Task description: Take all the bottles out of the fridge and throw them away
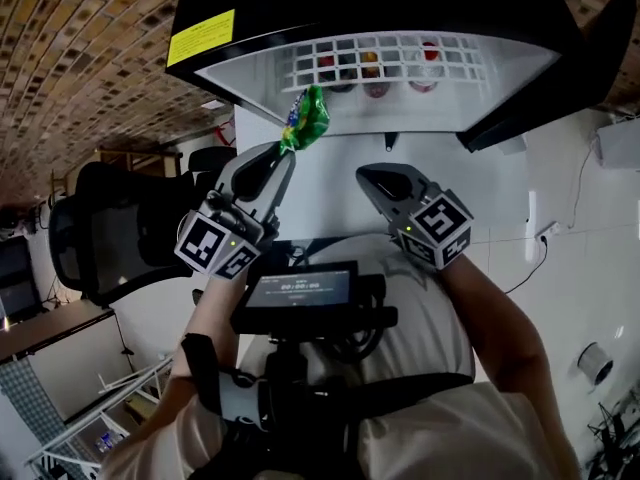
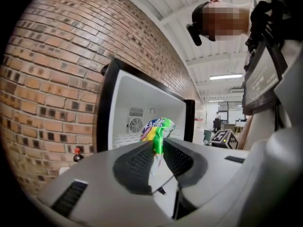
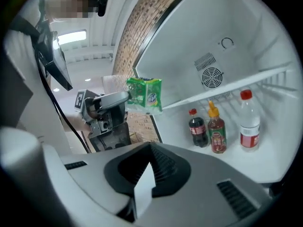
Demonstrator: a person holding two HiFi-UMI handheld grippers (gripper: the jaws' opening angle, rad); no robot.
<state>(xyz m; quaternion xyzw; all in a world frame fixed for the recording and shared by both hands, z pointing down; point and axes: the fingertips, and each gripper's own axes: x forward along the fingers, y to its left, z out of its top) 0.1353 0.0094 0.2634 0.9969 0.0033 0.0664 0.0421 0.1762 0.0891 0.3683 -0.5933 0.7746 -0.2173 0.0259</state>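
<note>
The left tongs pinch a crumpled green snack packet, held up before the open fridge. The right tongs are pressed together, empty. Inside the fridge stand 3 bottles: a dark cola with a red cap, a brown sauce bottle with an orange cap, and a clear red-capped bottle.

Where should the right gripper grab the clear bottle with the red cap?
Probably grab the clear bottle round its straight body, near the red label, coming in level through the fridge's open front. It stands upright, apart from the orange-capped bottle, so a jaw fits each side. The wire shelf overhead blocks a grab from above.
</note>
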